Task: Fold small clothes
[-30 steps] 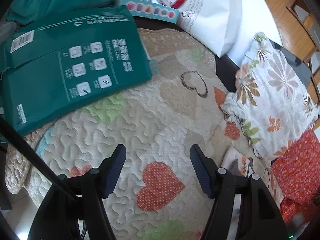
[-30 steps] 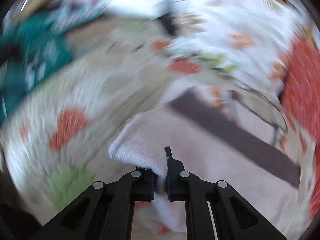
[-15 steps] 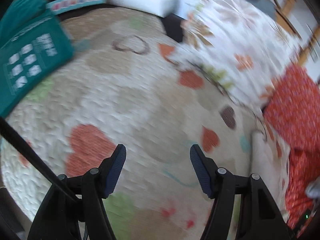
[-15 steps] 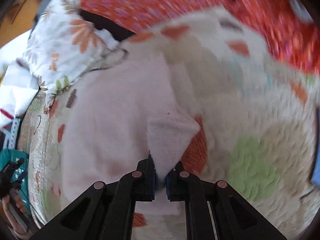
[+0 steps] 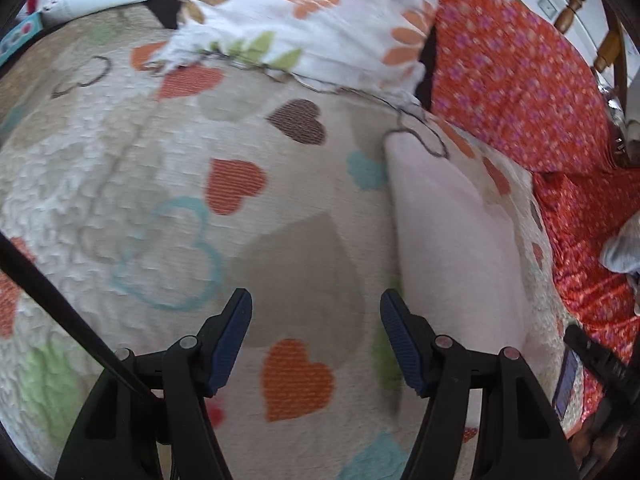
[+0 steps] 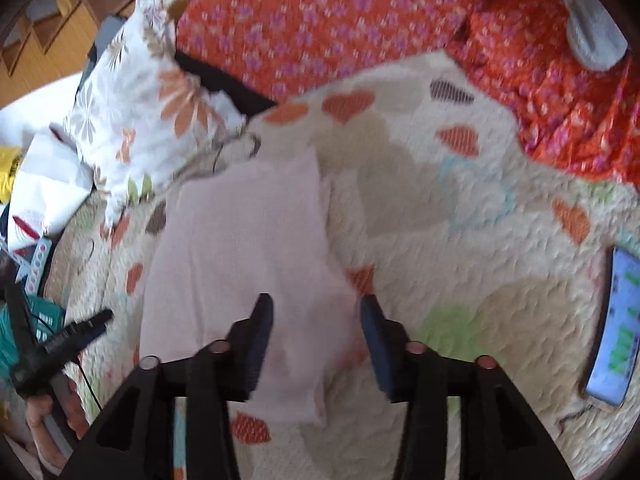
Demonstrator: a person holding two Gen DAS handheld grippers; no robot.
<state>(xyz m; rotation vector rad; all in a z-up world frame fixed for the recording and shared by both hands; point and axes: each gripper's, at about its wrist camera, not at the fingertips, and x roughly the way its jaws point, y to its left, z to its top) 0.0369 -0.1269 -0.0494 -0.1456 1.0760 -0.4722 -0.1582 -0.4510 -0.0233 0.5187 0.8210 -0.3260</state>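
Note:
A pale pink small garment point(image 6: 248, 232) lies flat on the heart-patterned quilt point(image 6: 460, 240), folded into a long strip. My right gripper point(image 6: 317, 300) hovers over its near end. Its jaws are opening, the cloth lies below the gap, and the pads do not press on it. In the left wrist view the same garment point(image 5: 452, 248) lies just right of my left gripper point(image 5: 315, 296). The left jaws are opening a little more, with only quilt point(image 5: 160, 160) under them. One of the left gripper's fingers point(image 6: 94, 322) shows at the left edge of the right wrist view.
A white floral pillow point(image 5: 300, 4) lies beyond the garment, and a red flowered cover point(image 5: 520, 80) spreads to the right. A lit phone point(image 6: 614, 328) rests on the quilt at the right edge. A white bag point(image 6: 44, 184) and a green pack point(image 6: 40, 320) lie at the left.
The right gripper carried a corner of the pink garment across and has now opened, leaving it on the quilt. The left gripper swept right from the green pack to beside the garment.

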